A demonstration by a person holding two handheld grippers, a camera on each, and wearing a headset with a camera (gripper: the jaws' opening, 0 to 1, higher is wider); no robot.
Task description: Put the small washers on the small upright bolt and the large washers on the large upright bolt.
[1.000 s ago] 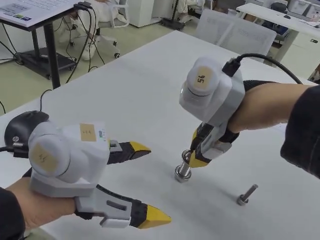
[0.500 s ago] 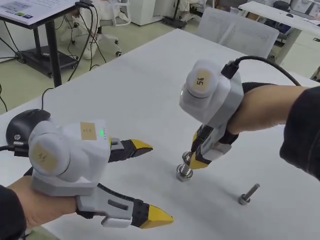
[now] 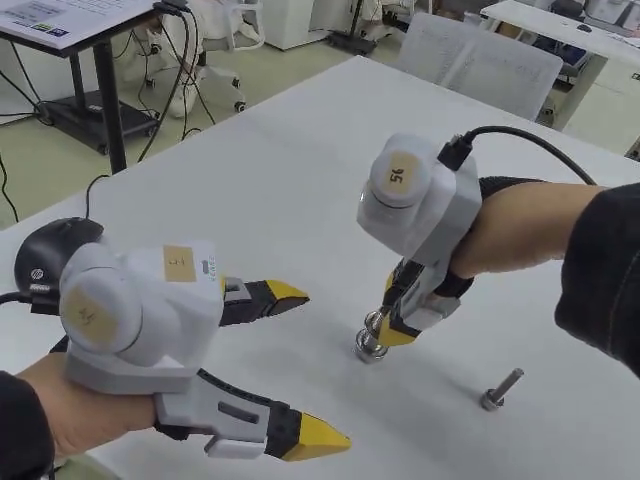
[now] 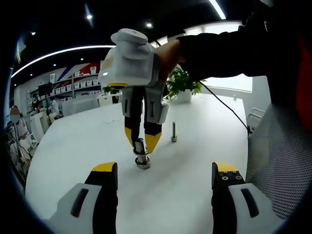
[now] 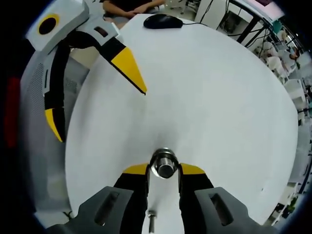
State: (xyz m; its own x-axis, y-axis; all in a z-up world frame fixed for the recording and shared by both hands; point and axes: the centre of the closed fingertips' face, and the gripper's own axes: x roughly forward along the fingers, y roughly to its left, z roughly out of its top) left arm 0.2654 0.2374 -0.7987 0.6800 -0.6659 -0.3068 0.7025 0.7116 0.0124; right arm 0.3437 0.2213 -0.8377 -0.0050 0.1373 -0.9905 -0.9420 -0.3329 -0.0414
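Fingers (image 3: 318,437) of the left gripper (image 3: 325,366) were spread wide and held nothing, nearest the body at 7 o'clock in the head view. Beyond them, near the middle of the white table (image 3: 290,180), the right gripper (image 3: 385,328) pointed down over the large bolt (image 3: 370,346). Its jaws were drawn in and clamped on a metal ring at the bolt's top; I judged it to be a large washer (image 5: 165,168) starting onto the thread, though how far down it sat was not clear. Stacked washers (image 4: 142,163) already ringed the bolt's base. The small bolt (image 3: 499,389) stood bare on the table at 4 o'clock of the large one, apart from it. A black mouse (image 3: 45,248) lay at 9 o'clock by the table edge, and a chair (image 3: 480,60) stood at 1 o'clock past the far edge. Risks as judged: the large bolt seemed to stand free on its head, so any sideways drag from the clamped jaws could tip it and spill the stack. A washer let go while tilted could hang on the thread. One let go off-centre could roll away across the smooth top. The left gripper was too far off to steady anything.
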